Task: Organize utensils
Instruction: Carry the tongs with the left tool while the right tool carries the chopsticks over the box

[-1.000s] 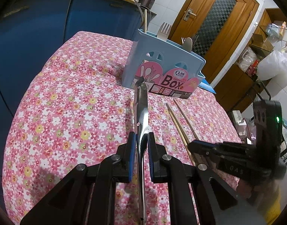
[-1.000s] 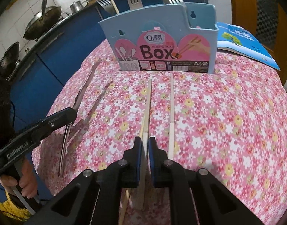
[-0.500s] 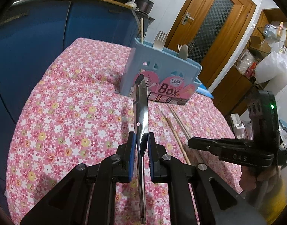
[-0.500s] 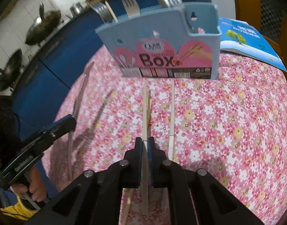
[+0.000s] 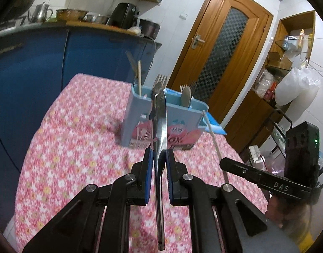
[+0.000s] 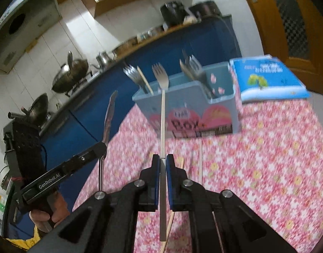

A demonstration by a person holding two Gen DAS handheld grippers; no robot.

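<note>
The left gripper (image 5: 159, 158) has its jaws clamped on a metal knife (image 5: 159, 126), gripped along the handle; the handle end sticks back past the pads toward the camera, and the blade rises forward and upward, lifted clear of the floral tablecloth (image 5: 77, 139). The right gripper (image 6: 163, 162) has its jaws pressed together on a single pale chopstick (image 6: 162, 126), which runs straight out ahead of the pads, its rear end trailing back below them.

Just under and to the right of the right jaws, two more chopsticks (image 6: 201, 160) lie on the cloth, one slanting beneath the gripper body, the other pointing ahead toward the box. To the left of the right jaws, the other gripper shows with the knife held up, tip well above the cloth.

Ahead of both pairs of jaws stands the light-blue utensil box (image 6: 216, 113), upright on the cloth, with a pink label on its front wall. Forks (image 6: 161, 76) and one wooden stick stand in its compartments. From the left wrist view the knife tip overlaps the box's top rim; whether it is over it cannot be told.

Beyond the box, right of the right jaws, lies a blue booklet (image 6: 266, 78). Farther back is a blue kitchen counter (image 5: 35, 63).
</note>
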